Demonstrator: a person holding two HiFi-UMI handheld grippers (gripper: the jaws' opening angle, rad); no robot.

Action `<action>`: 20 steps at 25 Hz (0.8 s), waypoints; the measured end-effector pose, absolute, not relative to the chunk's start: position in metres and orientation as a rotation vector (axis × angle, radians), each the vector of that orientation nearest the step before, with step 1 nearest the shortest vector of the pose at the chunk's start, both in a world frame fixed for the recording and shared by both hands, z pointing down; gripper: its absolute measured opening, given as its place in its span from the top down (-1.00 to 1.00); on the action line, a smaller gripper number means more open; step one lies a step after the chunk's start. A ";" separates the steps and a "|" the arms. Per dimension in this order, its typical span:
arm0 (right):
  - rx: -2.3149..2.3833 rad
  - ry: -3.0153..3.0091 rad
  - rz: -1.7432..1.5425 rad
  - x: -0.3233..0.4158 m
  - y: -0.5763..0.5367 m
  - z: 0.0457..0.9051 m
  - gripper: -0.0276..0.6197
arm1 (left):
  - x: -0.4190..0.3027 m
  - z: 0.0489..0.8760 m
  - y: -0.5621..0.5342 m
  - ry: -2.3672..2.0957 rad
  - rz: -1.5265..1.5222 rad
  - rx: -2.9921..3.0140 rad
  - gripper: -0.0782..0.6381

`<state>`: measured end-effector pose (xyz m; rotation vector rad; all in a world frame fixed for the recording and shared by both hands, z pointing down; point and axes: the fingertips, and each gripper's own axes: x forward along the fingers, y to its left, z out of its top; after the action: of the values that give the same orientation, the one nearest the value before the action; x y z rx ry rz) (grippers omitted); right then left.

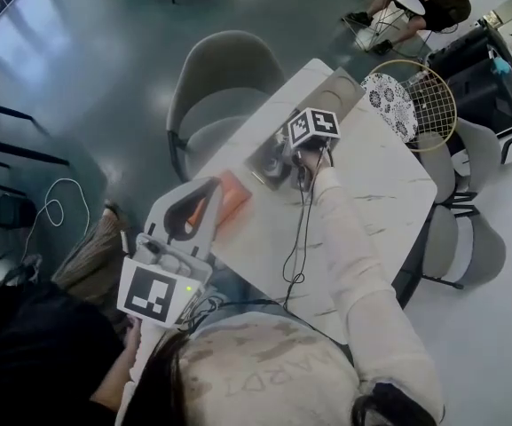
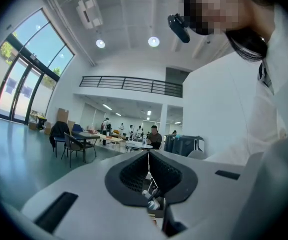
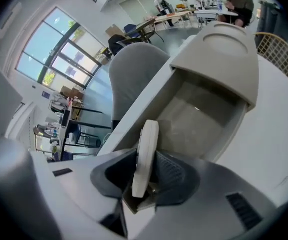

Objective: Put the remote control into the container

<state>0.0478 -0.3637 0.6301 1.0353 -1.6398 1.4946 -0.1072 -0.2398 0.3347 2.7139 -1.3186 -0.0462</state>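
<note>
My right gripper is shut on the white remote control, which stands edge-on between the pads and sticks out past them. Just beyond it lies the open grey container, its rounded lid tipped back at the far end. In the head view the right gripper points steeply down over that container near the table's left edge. My left gripper is held back near my body, off the table. Its jaws are shut with nothing between them.
The white marble table carries an orange flat object near its left edge and a patterned round piece at its far corner. A grey chair stands behind the table; a wire-backed chair is at the right. People sit in the distance.
</note>
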 end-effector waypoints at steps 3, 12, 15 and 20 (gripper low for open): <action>1.027 -1.649 1.374 0.053 -0.365 0.629 0.52 | -0.108 0.334 -0.239 -1.317 -0.038 2.714 0.74; 1.001 -1.575 1.230 0.060 -0.364 0.630 0.47 | -0.107 0.335 -0.238 -1.305 -0.040 2.715 0.74; 0.993 -1.573 1.226 0.059 -0.365 0.631 0.47 | -0.107 0.335 -0.237 -1.302 -0.036 2.719 0.74; 0.960 -1.580 1.247 0.061 -0.361 0.630 0.47 | -0.110 0.333 -0.237 -1.305 -0.035 2.718 0.74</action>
<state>0.0614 -0.3615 0.6296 0.9597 -1.5803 1.2470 -0.1098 -0.2371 0.3335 2.7177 -1.3046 -0.0355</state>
